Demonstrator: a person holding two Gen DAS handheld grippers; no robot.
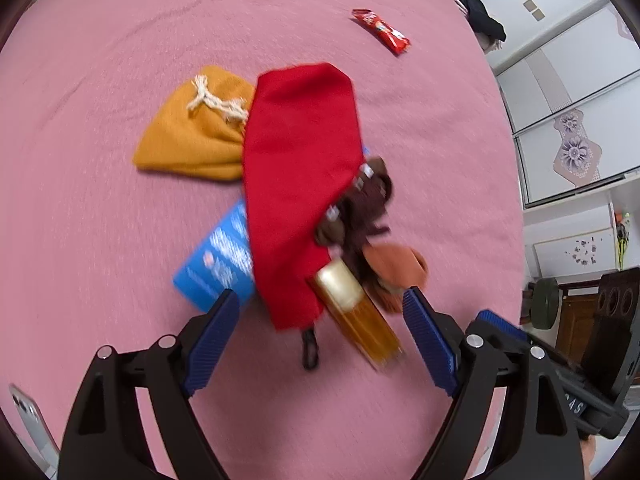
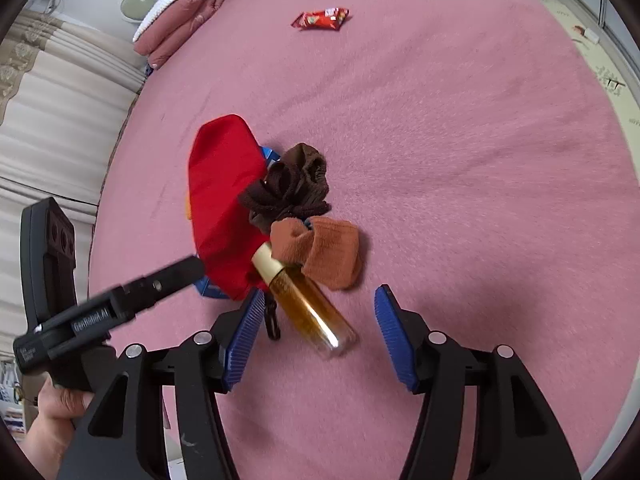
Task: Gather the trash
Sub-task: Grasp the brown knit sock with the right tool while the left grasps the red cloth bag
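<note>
A red snack wrapper (image 1: 381,31) lies alone on the pink bedspread, far from both grippers; it also shows in the right wrist view (image 2: 321,19). A pile sits in front of both grippers: a red cloth (image 1: 298,184), a blue box (image 1: 220,256) partly under it, an amber bottle with a gold cap (image 1: 358,312), a dark brown sock (image 1: 366,200) and an orange-brown sock (image 1: 396,268). My left gripper (image 1: 322,338) is open and empty, just short of the bottle. My right gripper (image 2: 320,334) is open and empty, its fingers either side of the bottle (image 2: 306,306).
A mustard drawstring pouch (image 1: 192,132) lies behind the red cloth. A small black clip (image 2: 273,324) lies by the bottle. A phone (image 1: 28,420) lies at the bed's left edge. Folded quilts and pillows (image 2: 180,8) are at the bed's head. Wardrobes (image 1: 560,100) stand to the right.
</note>
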